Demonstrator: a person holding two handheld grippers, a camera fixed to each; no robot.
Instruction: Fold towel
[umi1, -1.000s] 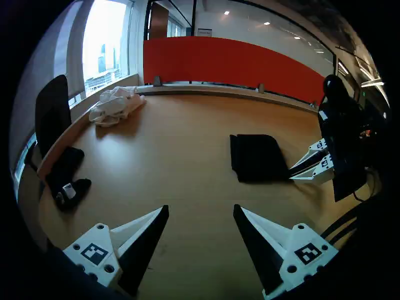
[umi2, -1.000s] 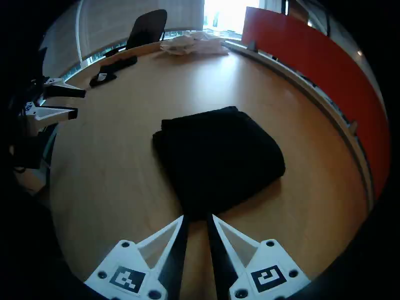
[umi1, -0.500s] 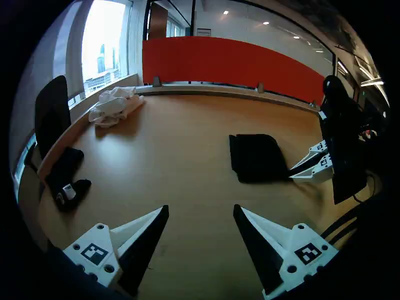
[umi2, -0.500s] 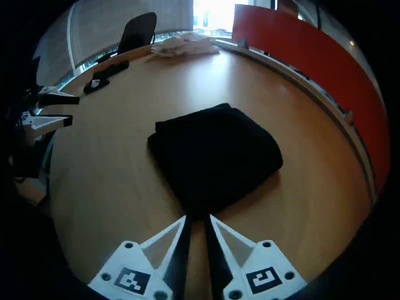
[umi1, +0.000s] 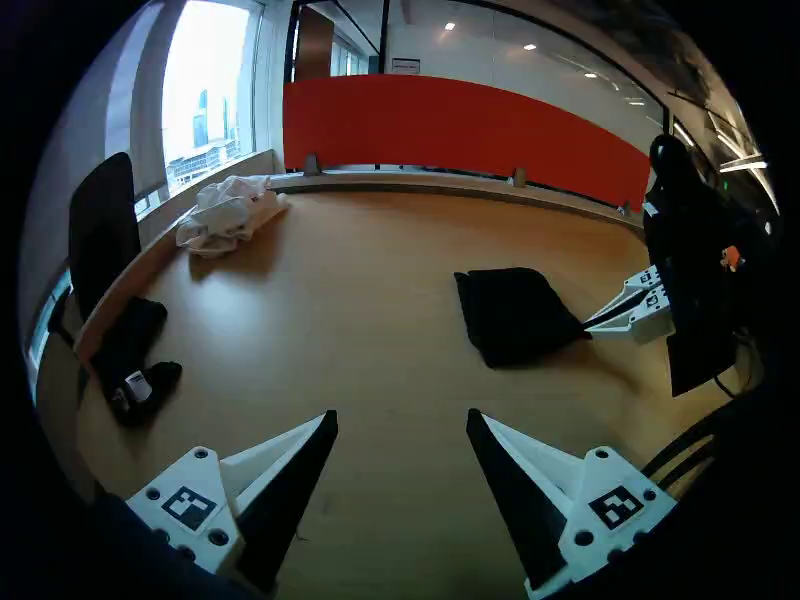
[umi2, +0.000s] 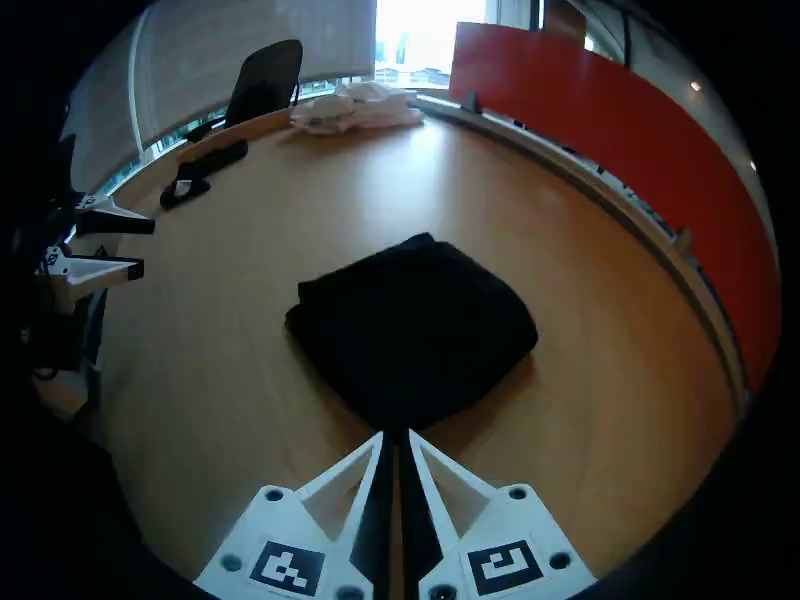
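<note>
1. Left hand-held gripper (umi1: 400, 420): I hold it released. In the left gripper view its two fingers stand wide apart above bare counter (umi1: 370, 260), touching nothing. In the right gripper view the same unit (umi2: 147, 246) sits at the far left edge of the counter, jaws apart, well clear of the towel.

2. Right hand-held gripper (umi2: 395, 440): I hold it clenched. In the right gripper view its fingers are drawn almost together, with only a thin dark strip between them, and the near corner of the towel (umi2: 410, 325) runs into that strip. I read this as a grasp on the towel's near edge. In the left gripper view this gripper (umi1: 600, 322) meets the right-hand corner of the towel (umi1: 510, 310), and that corner is drawn to a point at the fingertips.

3. Towel: black, folded into a compact, roughly square pad. It lies flat on the wooden counter (umi2: 600, 330) near its middle, directly ahead of my right gripper.

4. Other items:
- A crumpled white cloth (umi1: 228, 210) lies at the far end of the counter, near the window (umi1: 205, 90).
- A small black object (umi1: 135, 375) rests at the counter's edge, beside a dark chair (umi1: 100, 230).
- A red partition (umi1: 450, 125) runs along the far side of the counter.
</note>
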